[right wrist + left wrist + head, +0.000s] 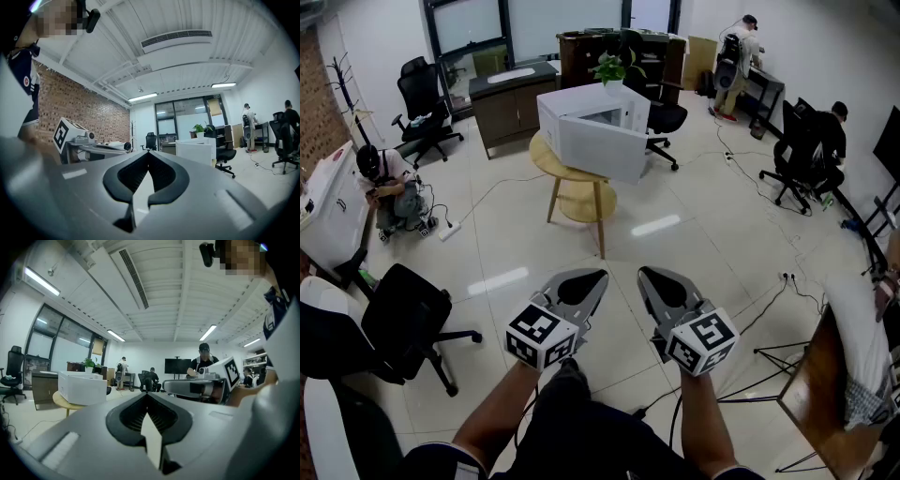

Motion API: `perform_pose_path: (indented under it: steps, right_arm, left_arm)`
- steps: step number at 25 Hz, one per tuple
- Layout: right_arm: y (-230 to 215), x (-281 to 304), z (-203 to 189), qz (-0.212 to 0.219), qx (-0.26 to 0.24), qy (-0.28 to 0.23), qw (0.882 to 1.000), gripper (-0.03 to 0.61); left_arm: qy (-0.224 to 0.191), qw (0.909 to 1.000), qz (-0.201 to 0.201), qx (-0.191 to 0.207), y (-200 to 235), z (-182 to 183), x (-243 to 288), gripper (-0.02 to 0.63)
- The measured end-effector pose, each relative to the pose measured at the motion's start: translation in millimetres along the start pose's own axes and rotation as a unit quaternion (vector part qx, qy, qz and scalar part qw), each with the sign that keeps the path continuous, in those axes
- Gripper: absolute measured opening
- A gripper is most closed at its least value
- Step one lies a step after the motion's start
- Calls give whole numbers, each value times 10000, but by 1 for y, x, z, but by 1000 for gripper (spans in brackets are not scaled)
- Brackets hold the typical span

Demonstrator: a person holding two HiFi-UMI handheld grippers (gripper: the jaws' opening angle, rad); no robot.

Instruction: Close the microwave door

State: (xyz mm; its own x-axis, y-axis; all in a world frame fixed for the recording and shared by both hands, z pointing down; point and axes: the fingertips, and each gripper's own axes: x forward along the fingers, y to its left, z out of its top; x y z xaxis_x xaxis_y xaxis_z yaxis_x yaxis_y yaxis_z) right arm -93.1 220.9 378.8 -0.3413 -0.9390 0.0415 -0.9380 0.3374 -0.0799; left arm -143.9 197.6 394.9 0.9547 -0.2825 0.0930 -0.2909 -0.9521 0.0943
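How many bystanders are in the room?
3: a crouching person at left, a standing person in the far corner, a seated person at right. Others may be out of view.

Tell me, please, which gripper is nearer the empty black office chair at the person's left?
Left. The left gripper sits just right of the black office chair; the right gripper is farther right, beyond the left one.

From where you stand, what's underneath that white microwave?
A round wooden table carries the microwave; a lower round shelf shows between its legs. The microwave covers most of the tabletop, so whatever lies beneath it is hidden.
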Motion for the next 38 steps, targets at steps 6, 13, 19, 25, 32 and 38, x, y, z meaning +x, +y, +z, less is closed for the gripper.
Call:
perform_pose_path:
  steps: [6,13,19,25,32,38]
  right_arm:
    - [-26,26,9,-61,-99,-68,9999,2]
    - [-81,55,12,-333,-68,-23,9994,2]
    - [-135,95,24,-551,-89,-61,9984,2]
    - [-179,139,31,-653,-26,-121,9978,2]
    - [-205,177,32,-624,14,-60,9980,2]
    - [-232,191,34,-589,96,-12,9982,2]
  left_arm:
    - [-67,9999,-31,77,29,10,26,9]
    - [-86,9998,-167,-43,72,16,80,9]
    - [-129,9992,-359,-93,115,28,134,9]
    - [-154,9989,-452,-18,160,42,173,9]
    - [-171,9993,-318,-92,201,48,191,9]
    - [-91,9996,-233,-139,217,51,213,9]
